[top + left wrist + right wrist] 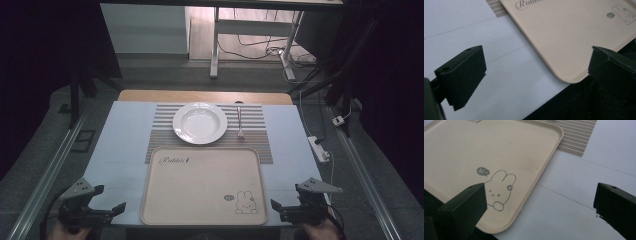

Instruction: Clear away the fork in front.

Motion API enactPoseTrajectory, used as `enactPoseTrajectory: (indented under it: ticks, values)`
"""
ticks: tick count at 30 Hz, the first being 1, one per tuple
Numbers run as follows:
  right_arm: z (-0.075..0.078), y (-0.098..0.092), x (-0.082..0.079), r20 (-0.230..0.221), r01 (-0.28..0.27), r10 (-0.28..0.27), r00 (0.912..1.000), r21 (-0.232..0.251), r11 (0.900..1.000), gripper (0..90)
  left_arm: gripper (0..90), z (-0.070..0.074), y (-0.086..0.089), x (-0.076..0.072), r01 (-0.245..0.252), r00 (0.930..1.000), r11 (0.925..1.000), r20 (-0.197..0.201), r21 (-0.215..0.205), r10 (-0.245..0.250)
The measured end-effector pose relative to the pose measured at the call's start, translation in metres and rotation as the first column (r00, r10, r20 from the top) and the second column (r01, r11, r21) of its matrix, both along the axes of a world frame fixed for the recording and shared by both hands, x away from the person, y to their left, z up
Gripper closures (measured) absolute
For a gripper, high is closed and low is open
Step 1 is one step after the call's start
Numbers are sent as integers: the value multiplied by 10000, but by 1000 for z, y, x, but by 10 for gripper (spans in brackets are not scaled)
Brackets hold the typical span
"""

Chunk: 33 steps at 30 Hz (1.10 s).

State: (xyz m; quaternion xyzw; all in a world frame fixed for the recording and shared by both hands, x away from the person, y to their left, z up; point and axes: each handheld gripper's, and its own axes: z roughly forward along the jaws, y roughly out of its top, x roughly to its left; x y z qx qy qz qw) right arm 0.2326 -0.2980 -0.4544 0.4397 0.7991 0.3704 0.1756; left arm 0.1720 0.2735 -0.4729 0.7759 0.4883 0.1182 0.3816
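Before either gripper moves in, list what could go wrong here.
The tray hangs slightly over the table's near edge, so a bump from the open left gripper or right gripper could tip it off. The fork lies flat and thin beside the plate, so jaws may slip. The plate's smooth rim could slide when pinched.

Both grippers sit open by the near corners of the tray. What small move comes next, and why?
Probably reach the right gripper forward toward the fork beside the plate: both lie on the striped mat beyond the bare tray, and its jaws are wide open, holding nothing.
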Motion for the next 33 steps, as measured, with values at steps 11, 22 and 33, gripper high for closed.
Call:
enactPoseTrajectory:
  ticks: [11, 22, 33]
  values:
    - [0, 0, 2, -282, -332, 339, 9990, 239, 9992, 0, 25, -1, 0, 2, 67, 9996, 10000, -268, 21, -67]
    - [-1, 1, 3, -365, -528, 532, 9979, 127, 9985, 0, 26, -1, 0, 2, 68, 9994, 10000, -333, 7, -68]
    - [-1, 6, 2, -343, -763, 750, 9966, -368, 9964, 0, 20, 0, 6, 0, -314, 9993, 9991, -190, -272, 308]
